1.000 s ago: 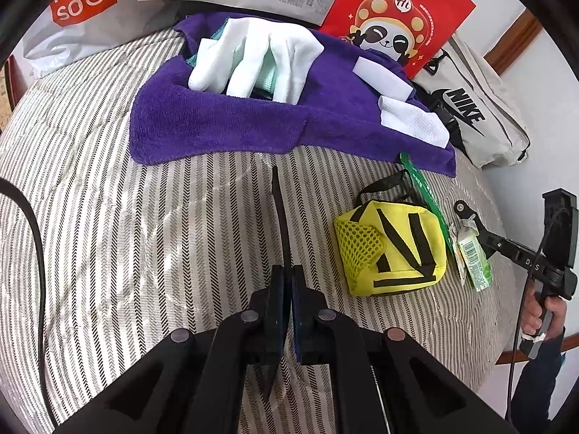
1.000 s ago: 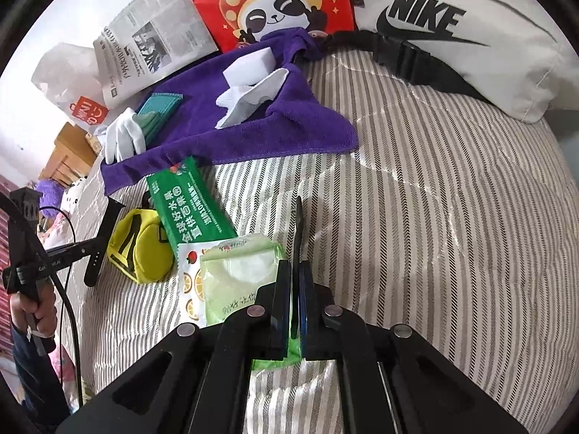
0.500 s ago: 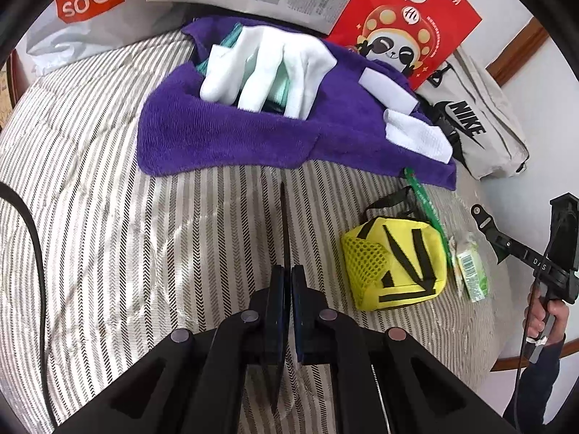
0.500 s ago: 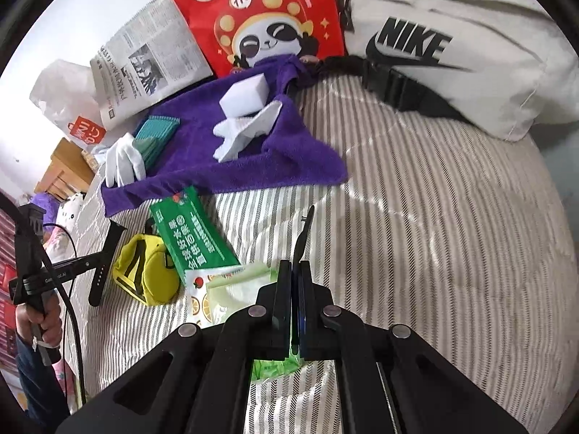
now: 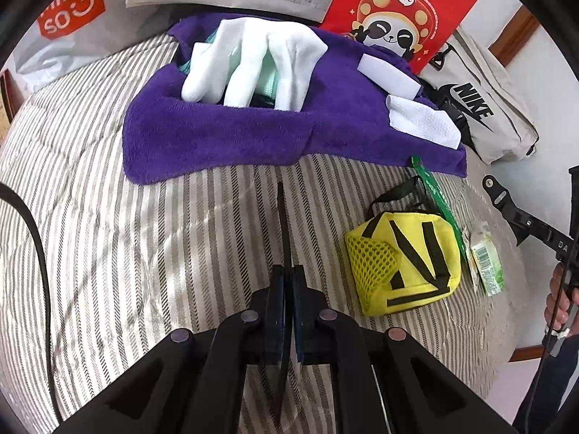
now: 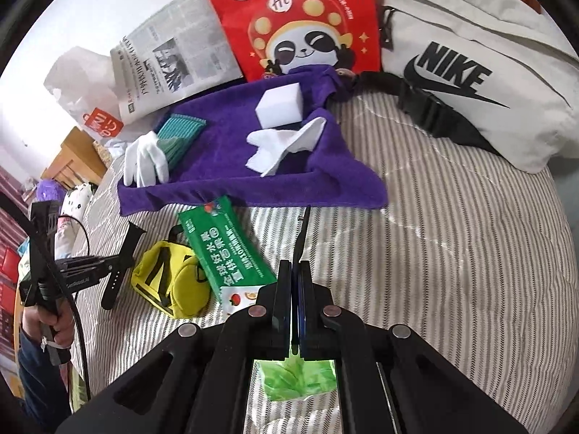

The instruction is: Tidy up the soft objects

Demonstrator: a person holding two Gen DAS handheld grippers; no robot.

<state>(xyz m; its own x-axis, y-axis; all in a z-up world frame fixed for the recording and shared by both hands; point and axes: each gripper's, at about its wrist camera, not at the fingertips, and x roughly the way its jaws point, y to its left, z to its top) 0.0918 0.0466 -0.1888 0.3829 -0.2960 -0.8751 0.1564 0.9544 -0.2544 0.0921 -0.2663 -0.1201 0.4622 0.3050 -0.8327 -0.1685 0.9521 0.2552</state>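
A purple towel [image 5: 224,137] [image 6: 224,181] lies spread on the striped bed. On it lie a white glove [image 5: 253,61] [image 6: 144,159], a teal cloth [image 6: 181,133], a white sponge block [image 5: 389,77] [image 6: 280,105] and a white tissue [image 5: 423,124] [image 6: 282,144]. A yellow pouch [image 5: 405,260] [image 6: 170,282] sits in front of the towel. My left gripper [image 5: 284,195] is shut and empty above bare bedding, left of the pouch. My right gripper [image 6: 305,217] is shut and empty, just short of the towel's front edge.
A green snack packet [image 6: 224,246] [image 5: 434,195] and a light green wet-wipe pack [image 6: 296,376] [image 5: 486,264] lie by the pouch. A red panda bag [image 6: 300,25], newspaper [image 6: 166,65], Miniso bag [image 5: 68,11] and grey Nike bag [image 6: 470,72] line the back.
Both grippers have moved forward toward the purple towel, staying shut. The wet-wipe pack has slid under the right gripper's body in its view.
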